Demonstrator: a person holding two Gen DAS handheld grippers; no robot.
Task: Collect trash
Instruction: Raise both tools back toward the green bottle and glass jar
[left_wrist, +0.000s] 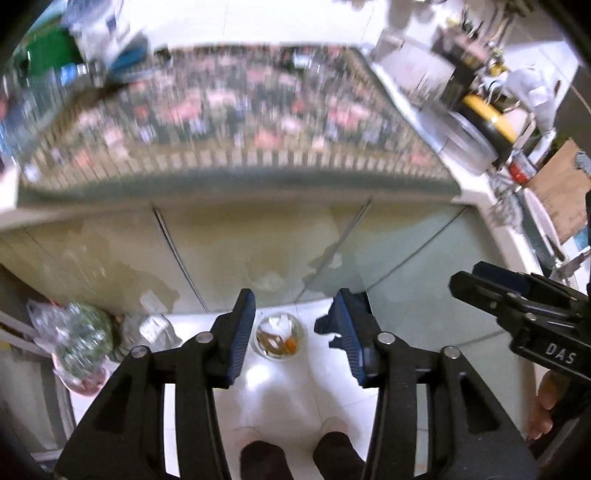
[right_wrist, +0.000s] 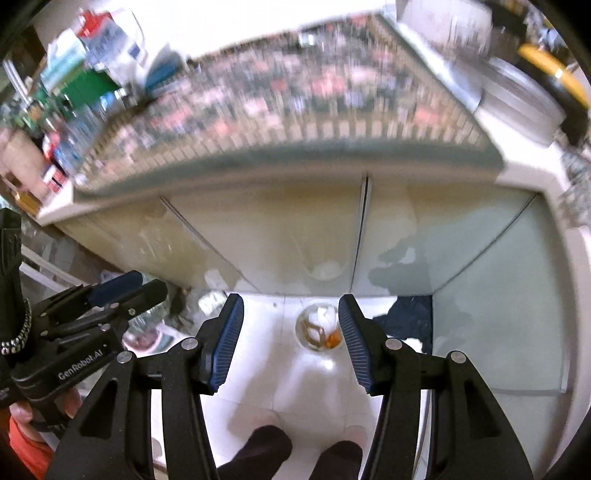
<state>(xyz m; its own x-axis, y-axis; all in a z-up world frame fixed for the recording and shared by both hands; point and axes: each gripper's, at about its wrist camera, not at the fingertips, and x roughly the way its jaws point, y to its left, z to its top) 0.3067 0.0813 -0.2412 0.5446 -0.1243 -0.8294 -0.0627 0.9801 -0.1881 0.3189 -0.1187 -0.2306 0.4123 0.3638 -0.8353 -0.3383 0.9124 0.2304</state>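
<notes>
Two black gripper fingers with ribbed blue pads fill the bottom of each wrist view. Both the left gripper (left_wrist: 291, 332) and the right gripper (right_wrist: 291, 341) stand with jaws spread wide and nothing between the pads.

Low in the centre of both frames, on the white tiled floor (left_wrist: 280, 391), sits one round clear container holding trash (left_wrist: 278, 339) (white crumpled paper, brownish strips and an orange bit inside). In the left wrist view it lies between the two fingers, closer to the left pad; in the right wrist view the same container (right_wrist: 319, 329) lies just beside the right pad. Neither gripper touches it.

Two dark trouser legs (left_wrist: 299, 458) show at the bottom edge. One dark blue cloth (left_wrist: 328, 325) lies on the floor to the right of the container. At lower left of the left wrist view one clear plastic bag with greenish contents (left_wrist: 81, 339) sits beside one clear plastic bottle (left_wrist: 153, 330).

Across the middle runs a row of pale glossy cabinet doors (left_wrist: 258, 251), three seams visible, under a counter covered by one blurred floral-patterned mat (left_wrist: 229, 110).
</notes>
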